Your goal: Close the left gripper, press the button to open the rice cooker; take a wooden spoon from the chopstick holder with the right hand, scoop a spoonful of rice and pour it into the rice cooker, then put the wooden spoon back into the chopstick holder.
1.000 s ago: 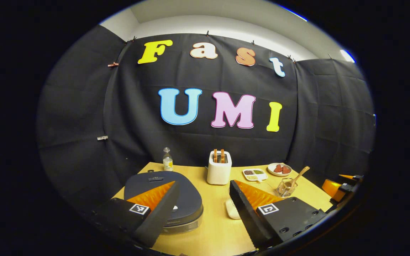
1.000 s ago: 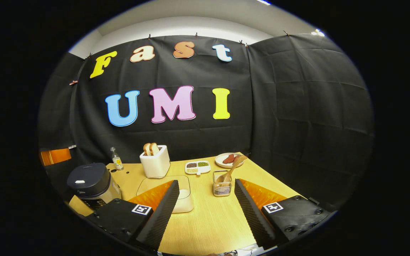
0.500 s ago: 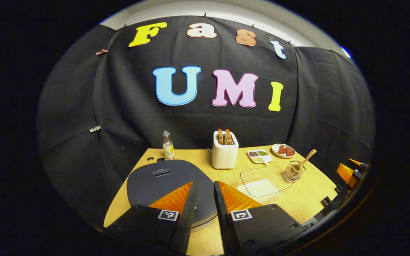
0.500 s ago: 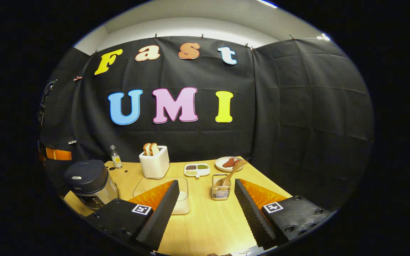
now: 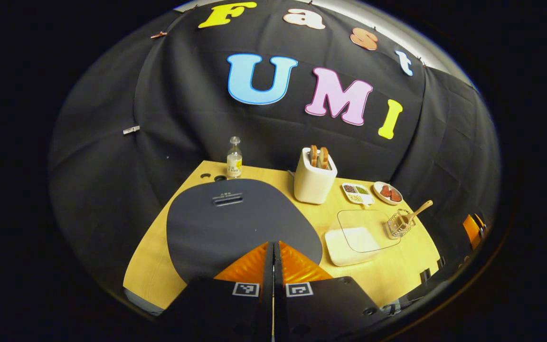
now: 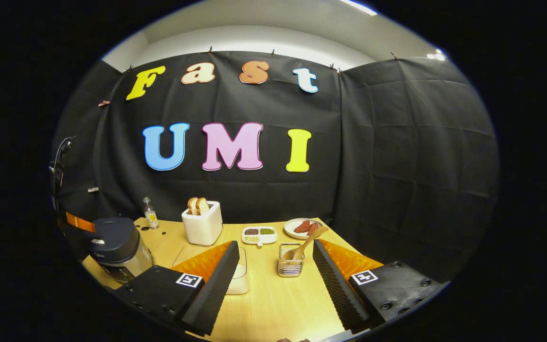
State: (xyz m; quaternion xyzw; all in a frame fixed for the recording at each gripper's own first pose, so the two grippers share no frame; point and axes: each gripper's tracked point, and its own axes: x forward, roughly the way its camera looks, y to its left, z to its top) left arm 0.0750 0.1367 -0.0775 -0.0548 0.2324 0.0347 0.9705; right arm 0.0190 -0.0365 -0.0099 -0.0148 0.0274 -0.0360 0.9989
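Note:
The dark rice cooker (image 5: 235,223) stands shut at the table's left, its lid right under my left gripper (image 5: 273,246), which is shut with nothing between the fingers. In the right gripper view the cooker (image 6: 117,244) sits at the left with the left gripper (image 6: 80,222) just above its lid. A wooden spoon (image 6: 304,244) leans in the wire chopstick holder (image 6: 290,266), between and beyond the fingers of my open right gripper (image 6: 276,259). A clear dish of rice (image 5: 356,236) lies between cooker and holder (image 5: 399,224).
A white toaster (image 6: 202,225) with bread stands at the back, a small bottle (image 6: 149,214) to its left. A divided dish of grains (image 6: 259,233) and a plate of red pieces (image 6: 302,228) lie at the back right. The wooden table (image 6: 273,304) ends close on the right.
My left gripper has shut and risen forward over the cooker's lid, tilting down. The right gripper has barely moved, pulling back and tilting up slightly.

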